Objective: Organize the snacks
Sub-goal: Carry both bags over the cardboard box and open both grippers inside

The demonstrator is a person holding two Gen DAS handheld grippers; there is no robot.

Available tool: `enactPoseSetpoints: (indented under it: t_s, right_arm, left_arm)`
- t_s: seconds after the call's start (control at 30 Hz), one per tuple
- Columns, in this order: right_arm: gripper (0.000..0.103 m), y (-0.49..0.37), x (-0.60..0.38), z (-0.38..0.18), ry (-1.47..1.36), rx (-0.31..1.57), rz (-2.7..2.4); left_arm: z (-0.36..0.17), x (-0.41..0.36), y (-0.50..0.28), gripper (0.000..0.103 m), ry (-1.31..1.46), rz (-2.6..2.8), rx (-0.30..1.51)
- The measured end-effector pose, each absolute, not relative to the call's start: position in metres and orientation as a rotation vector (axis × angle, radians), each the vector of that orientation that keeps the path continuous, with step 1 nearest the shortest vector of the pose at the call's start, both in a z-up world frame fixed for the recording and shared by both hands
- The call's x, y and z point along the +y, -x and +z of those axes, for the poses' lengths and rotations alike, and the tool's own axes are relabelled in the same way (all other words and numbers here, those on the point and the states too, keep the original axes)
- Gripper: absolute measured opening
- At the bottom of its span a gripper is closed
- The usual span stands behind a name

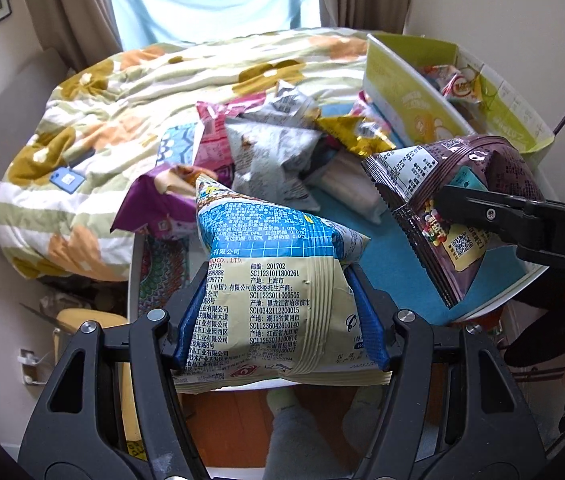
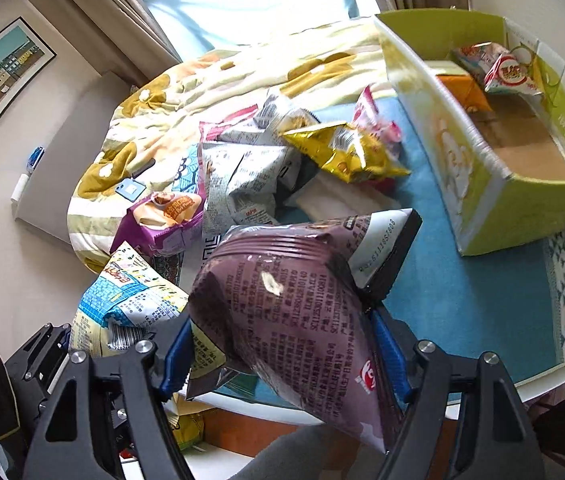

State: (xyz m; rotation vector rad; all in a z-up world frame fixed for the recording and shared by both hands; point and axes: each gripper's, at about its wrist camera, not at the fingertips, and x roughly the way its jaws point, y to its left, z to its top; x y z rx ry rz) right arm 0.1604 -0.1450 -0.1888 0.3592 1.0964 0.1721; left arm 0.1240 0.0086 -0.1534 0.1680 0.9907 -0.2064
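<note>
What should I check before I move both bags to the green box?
1. Left claw shut on blue bag: ok.
2. Right claw shut on purple bag: ok.
3. Both bags lifted off the table: ok.
4. Green box open, with free floor: ok.
5. Path to the box free of the snack pile: ok for the right claw, cannot tell for the left.

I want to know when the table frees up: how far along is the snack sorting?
Early. A few packets already lie in the green box. The left gripper holds a blue-and-cream bag, the right gripper a maroon bag. The pile of snacks remains.
</note>
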Motion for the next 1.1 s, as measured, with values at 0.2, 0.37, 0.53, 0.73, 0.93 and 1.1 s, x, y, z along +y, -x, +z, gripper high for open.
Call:
enactPoseSetpoints:
  t_s: [0.2,0.37,0.53,0.73,0.93,1.1]
  right_arm:
    - [0.073,-0.141,-0.203,-0.144,-0.348,0.993,0.157]
    - [0.073,-0.126,-0.252,-0.112,-0.325,0.92,0.117]
    - [0.073,-0.118,-0.299,-0.092,-0.342,0.868,0.057]
    - [0.073,-0.122,-0.344,-0.081,-0.372,0.835,-0.027]
    - [0.073,-0.145,-0.376,-0.082,-0.386,0.843,-0.106]
    - [0.073,-0.174,-0.395,-0.092,-0.406,0.865,-0.134]
  left_arm:
    - [-0.115,-0.053,-0.116,0.061,-0.148,-0.256,0.894]
    - [-0.096,-0.1,-0.12,0.061,-0.13,-0.32,0.857]
    - [-0.084,-0.138,-0.138,0.061,-0.139,-0.383,0.848]
    - [-0.08,-0.181,-0.18,0.061,-0.153,-0.464,0.852]
    - [-0.097,-0.218,-0.236,0.061,-0.141,-0.511,0.903]
    - [-0.125,-0.242,-0.28,0.061,-0.15,-0.539,0.986]
